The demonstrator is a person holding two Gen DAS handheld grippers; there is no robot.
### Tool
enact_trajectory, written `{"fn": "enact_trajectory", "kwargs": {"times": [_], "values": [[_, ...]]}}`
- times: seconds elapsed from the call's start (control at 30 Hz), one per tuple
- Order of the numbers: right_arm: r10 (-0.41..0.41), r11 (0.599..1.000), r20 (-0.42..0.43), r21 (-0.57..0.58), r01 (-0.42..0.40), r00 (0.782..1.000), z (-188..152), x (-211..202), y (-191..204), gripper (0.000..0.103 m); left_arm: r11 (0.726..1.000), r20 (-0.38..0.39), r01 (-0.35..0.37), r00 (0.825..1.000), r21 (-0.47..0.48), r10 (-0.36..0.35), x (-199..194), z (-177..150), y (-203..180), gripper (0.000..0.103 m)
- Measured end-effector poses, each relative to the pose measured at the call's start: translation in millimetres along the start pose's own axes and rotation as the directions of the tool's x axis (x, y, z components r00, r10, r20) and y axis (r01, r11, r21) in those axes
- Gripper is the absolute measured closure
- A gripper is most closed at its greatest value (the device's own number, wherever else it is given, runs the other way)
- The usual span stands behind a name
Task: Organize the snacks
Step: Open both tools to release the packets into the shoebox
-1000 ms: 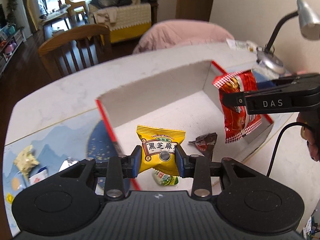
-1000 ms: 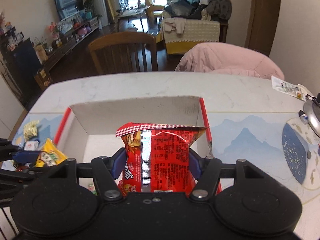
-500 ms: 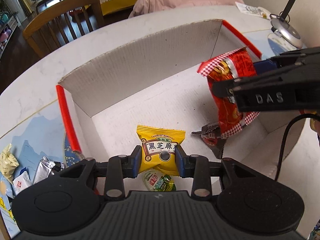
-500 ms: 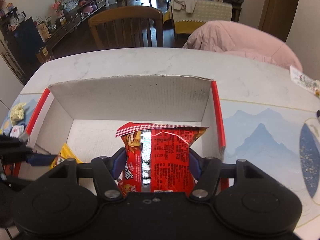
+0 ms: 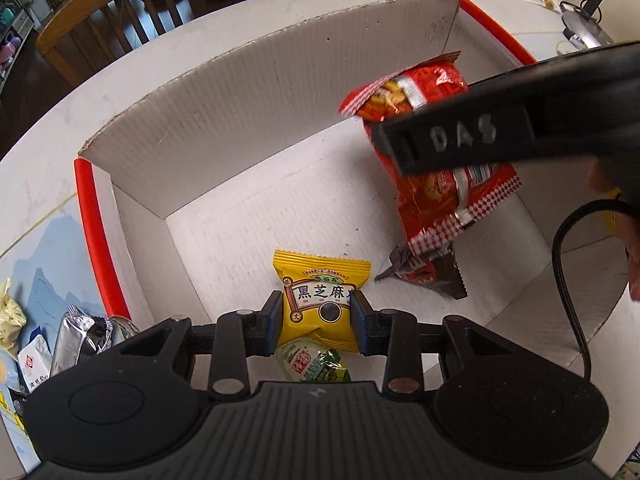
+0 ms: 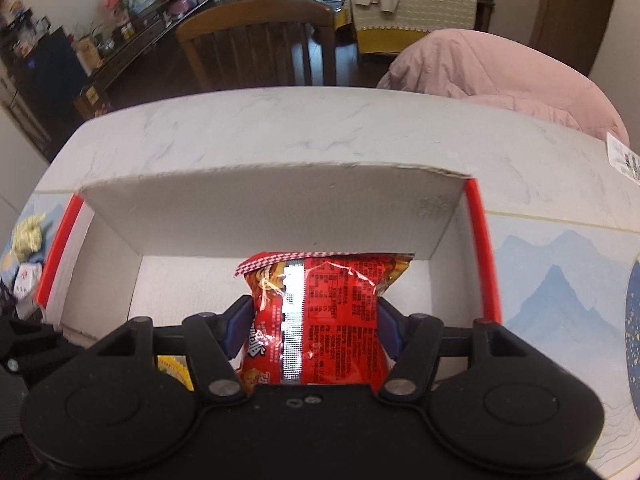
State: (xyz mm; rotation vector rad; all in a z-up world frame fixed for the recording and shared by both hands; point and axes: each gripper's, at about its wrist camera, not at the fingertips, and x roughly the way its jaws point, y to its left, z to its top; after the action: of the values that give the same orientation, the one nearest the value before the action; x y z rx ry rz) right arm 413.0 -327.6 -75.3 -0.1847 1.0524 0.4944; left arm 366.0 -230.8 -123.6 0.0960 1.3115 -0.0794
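A white cardboard box with red edges (image 5: 256, 128) lies open on the table; it also shows in the right wrist view (image 6: 280, 208). My left gripper (image 5: 318, 314) is shut on a yellow snack packet (image 5: 320, 296) and holds it low inside the box, near its front left. My right gripper (image 6: 314, 326) is shut on a red snack bag (image 6: 320, 312) and holds it inside the box on the right; the bag also shows in the left wrist view (image 5: 432, 196). A dark brown packet (image 5: 436, 276) and a green packet (image 5: 316, 366) lie on the box floor.
Loose snack packets (image 5: 80, 332) and a crumpled yellow wrapper (image 5: 10, 312) lie on the table left of the box. A wooden chair (image 6: 256, 44) and a pink padded seat (image 6: 500, 72) stand at the far table edge. A desk lamp base (image 5: 580, 32) sits right of the box.
Both grippers have moved forward and down into the box with their snacks. The red bag now hangs lower, just above the dark brown packet.
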Motion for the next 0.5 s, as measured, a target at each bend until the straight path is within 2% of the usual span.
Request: {"fn": "enact_trajectory", "kwargs": {"times": [0.13,0.27,0.5], "values": [[0.016,1.000,-0.061,0.004,-0.016,0.998,-2.6,8.8,3.1,0.040,1.000,-0.045,0.006,0.999,0.012,-0.005,7.9,4.0,-2.6,0.068],[0.012,1.000,-0.087,0.021,-0.010,0.996,-5.3,16.3,0.3,0.040,1.000,-0.063,0.005,0.998,0.020,-0.004,12.0,5.0,-4.4,0.068],[0.010,0.998,-0.116,0.066,-0.003,0.993,-13.0,19.0,-4.4,0.038,0.999,-0.082,0.043,0.996,-0.006,-0.043,16.7,7.1,1.7,0.068]]}}
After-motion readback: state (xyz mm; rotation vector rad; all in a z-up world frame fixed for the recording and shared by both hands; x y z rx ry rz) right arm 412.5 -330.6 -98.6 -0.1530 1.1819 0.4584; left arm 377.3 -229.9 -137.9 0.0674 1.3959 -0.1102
